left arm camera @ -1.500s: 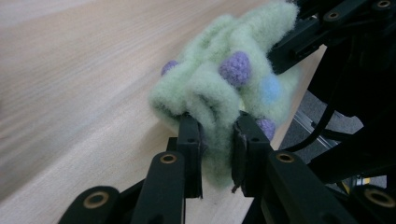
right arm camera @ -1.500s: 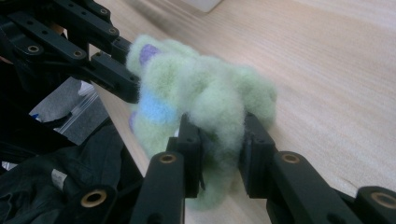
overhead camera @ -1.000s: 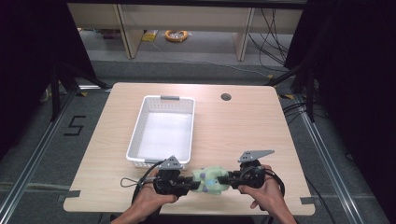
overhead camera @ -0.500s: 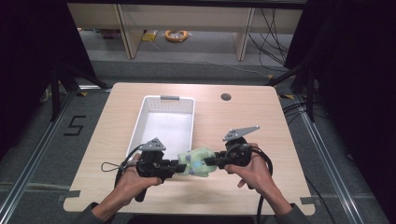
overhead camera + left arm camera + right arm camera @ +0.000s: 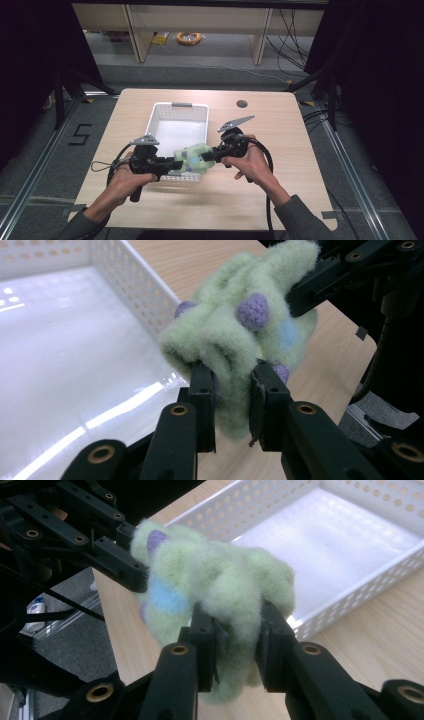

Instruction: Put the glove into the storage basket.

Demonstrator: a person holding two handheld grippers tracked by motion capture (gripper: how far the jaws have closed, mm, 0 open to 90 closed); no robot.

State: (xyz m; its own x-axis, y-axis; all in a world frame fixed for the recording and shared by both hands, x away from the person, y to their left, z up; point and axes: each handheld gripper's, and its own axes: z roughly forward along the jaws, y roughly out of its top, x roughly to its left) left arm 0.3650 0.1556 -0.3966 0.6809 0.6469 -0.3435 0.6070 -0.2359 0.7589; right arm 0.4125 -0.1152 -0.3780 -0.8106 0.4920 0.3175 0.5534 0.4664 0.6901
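Gripping a bunched wad of pale green fleece point(image 5: 194, 160), both claws have it pinched from opposite ends and carry it clear of the table point(image 5: 280, 150), right over the near rim of the white basket point(image 5: 179, 125). The left gripper point(image 5: 232, 385) has its jaws closed down on a thick fold, the fuzz bulging out around the pads; the right gripper point(image 5: 237, 625) bites a similar fold on the other side, squeezed just as tight. From the high view the cloth hangs between the two tools with only a slight sag.

It looks light and very soft, a fleecy thing with purple bobbles and a blue patch, so weight should be no trouble. My guess is that it will squash and stretch rather than slip, since the nap gives the pads plenty to bite. A thin edge could pull free, so a doubled fold, as now, seems the safest hold. Nothing about it looks fragile; dropping it into the basket should do no harm.
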